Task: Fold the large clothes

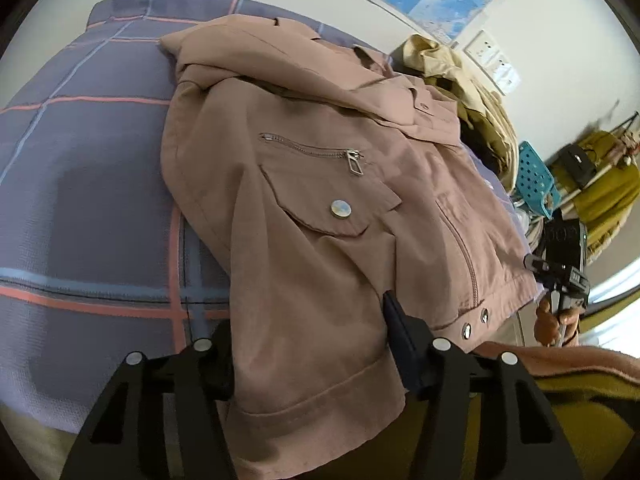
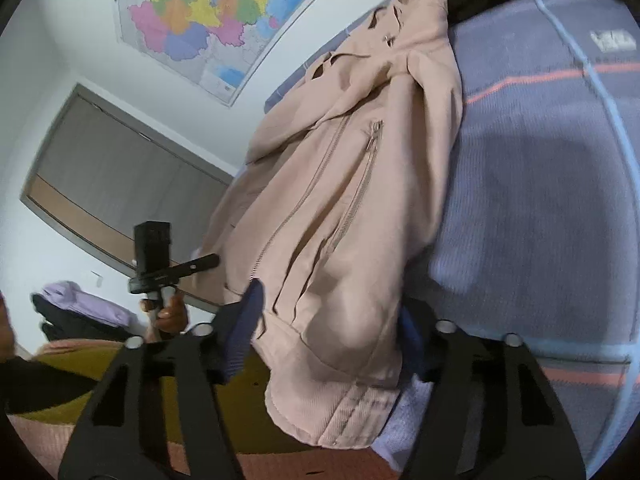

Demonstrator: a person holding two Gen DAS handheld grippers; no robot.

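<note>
A dusty-pink jacket (image 1: 320, 184) with zip pockets and snap buttons lies spread on a bed with a blue-purple checked sheet (image 1: 88, 184). My left gripper (image 1: 308, 320) straddles one lower corner of the jacket at the bed's near edge. The cloth lies flat between its fingers (image 1: 400, 336), not pinched. In the right wrist view the jacket (image 2: 352, 200) runs away from me, and my right gripper (image 2: 330, 304) straddles its other hem corner. There the fabric bulges loosely between the blue-padded fingers (image 2: 244, 328). Each view shows the other gripper held in a hand beside the jacket.
A heap of beige and olive clothes (image 1: 460, 88) lies beyond the jacket, with a teal perforated basket (image 1: 534, 184) beside it. A map (image 2: 208, 12) hangs on the wall. Purple and black clothes (image 2: 84, 308) lie at the left. The person's mustard garment (image 1: 580, 420) is close below.
</note>
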